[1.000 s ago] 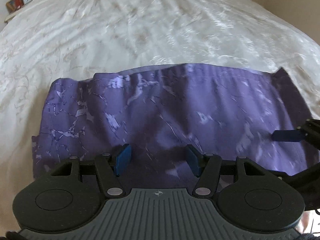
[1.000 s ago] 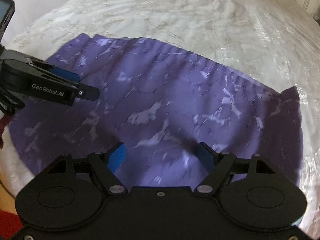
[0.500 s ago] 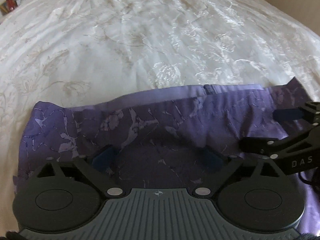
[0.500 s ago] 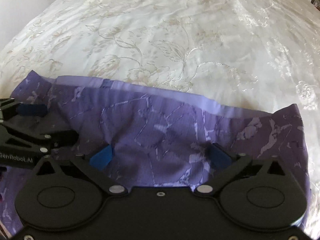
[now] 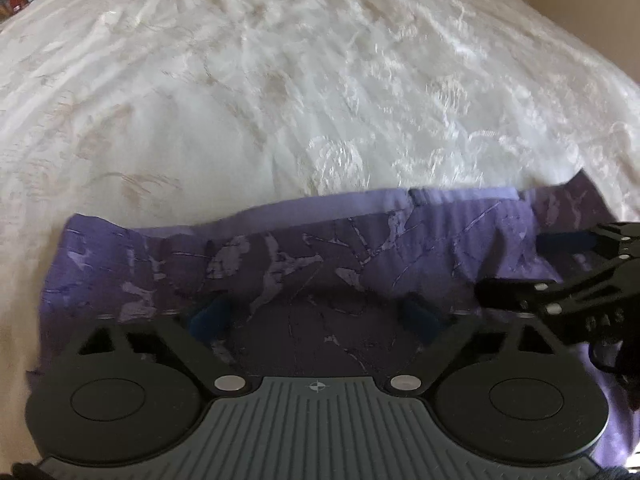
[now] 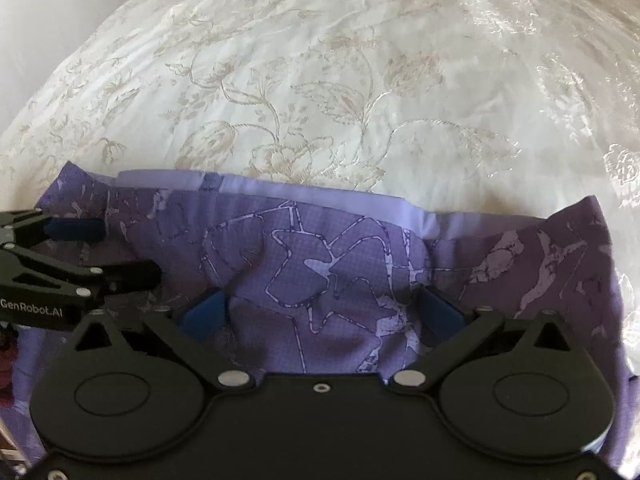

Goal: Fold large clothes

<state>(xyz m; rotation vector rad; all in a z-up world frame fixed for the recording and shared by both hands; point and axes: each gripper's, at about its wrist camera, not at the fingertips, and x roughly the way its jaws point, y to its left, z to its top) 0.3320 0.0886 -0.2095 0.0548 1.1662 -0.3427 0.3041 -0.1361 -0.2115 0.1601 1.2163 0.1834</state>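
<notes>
1 purple patterned garment (image 6: 344, 264), pale band along far edge, lying on bed near edge. 1 cream floral bedspread (image 6: 320, 80) beneath. Left tool (image 5: 316, 316): fingers spread wide, holding nothing, over the cloth. Right tool (image 6: 320, 310): fingers spread wide, fabric bunched between, not clamped.

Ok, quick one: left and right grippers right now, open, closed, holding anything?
Left gripper: open, purple garment between its fingers, not clamped.
Right gripper: open, garment bunched between its fingers, not clamped.
</notes>
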